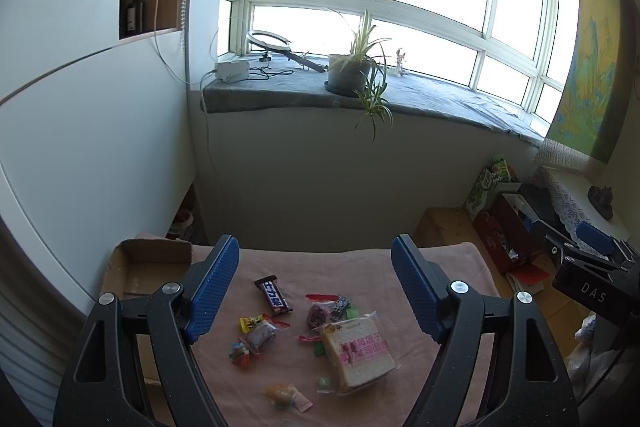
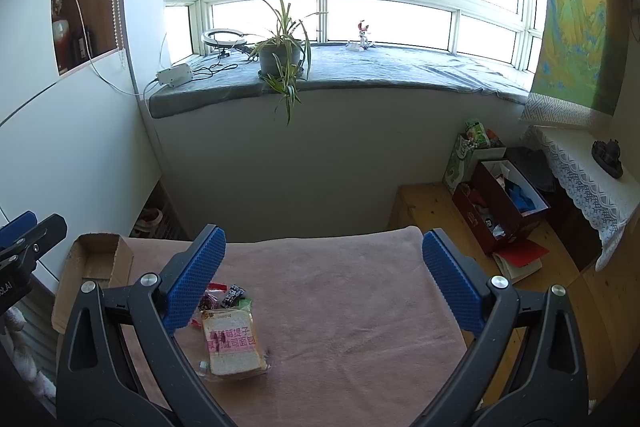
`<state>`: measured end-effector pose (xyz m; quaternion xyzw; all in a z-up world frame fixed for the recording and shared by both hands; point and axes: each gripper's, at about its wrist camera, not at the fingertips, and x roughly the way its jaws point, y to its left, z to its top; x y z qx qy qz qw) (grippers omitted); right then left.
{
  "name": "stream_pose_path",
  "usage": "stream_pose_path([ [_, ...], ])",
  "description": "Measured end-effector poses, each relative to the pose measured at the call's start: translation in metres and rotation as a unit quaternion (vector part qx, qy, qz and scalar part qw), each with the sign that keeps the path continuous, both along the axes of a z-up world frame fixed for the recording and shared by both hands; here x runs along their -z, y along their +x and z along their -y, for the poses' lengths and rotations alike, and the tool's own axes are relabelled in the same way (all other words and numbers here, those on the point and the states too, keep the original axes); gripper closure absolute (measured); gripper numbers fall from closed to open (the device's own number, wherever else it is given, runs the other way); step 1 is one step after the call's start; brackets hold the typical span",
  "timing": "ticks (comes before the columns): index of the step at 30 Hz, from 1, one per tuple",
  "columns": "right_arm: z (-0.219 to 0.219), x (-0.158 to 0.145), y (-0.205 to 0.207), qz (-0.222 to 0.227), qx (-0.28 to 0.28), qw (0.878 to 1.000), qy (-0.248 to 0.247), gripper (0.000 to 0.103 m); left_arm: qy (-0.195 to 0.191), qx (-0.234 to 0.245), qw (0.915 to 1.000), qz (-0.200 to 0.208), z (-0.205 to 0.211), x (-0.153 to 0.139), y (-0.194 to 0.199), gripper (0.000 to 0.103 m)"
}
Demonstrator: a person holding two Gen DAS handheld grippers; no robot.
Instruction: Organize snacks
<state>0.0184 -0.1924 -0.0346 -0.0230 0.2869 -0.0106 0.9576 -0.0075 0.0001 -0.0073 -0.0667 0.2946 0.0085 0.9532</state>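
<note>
Left wrist view: the left gripper (image 1: 316, 291) hangs above the pink towel-covered table (image 1: 440, 267), its blue ribbed fingers (image 1: 214, 287) spread wide apart with nothing between them. The snacks lie scattered in the lower middle of the frame. A dark chocolate bar with white lettering (image 1: 274, 295) lies uppermost. Lower right of it sits a clear-wrapped slice of toast bread with pink print (image 1: 358, 355), the largest item. A cluster of small red and dark wrapped candies (image 1: 326, 309) lies just beside the bread's upper left corner. A yellow candy wrapper (image 1: 252, 323) and other small sweets lie lower left of the bar; a yellow round sweet (image 1: 282, 395) lies near the bottom edge. An open brown cardboard box (image 1: 144, 267), nothing visible inside, sits at the table's left edge, left of the gripper. The right gripper (image 1: 592, 259) shows at the far right edge.

Right wrist view: right gripper (image 2: 324, 279) likewise fully spread, holding nothing, over bare towel. The bread (image 2: 232, 351) lies lower left of centre, beside the left finger. Box (image 2: 96, 259) at the left; potted spider plant (image 2: 282, 55) on the grey windowsill (image 2: 400, 71), upper centre.
</note>
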Motion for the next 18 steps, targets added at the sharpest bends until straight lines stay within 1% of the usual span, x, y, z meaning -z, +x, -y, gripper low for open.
stream_pose_path([
  [9, -0.002, 0.005, 0.001, -0.003, -0.003, 1.0, -0.001, 0.002, -0.001, -0.001, 1.0, -0.003, -0.001, 0.002, 0.0, 0.024],
  [18, -0.005, 0.012, 0.007, -0.015, -0.008, 1.0, -0.005, 0.002, -0.007, -0.002, 0.9998, -0.018, -0.002, 0.01, 0.003, 0.024],
])
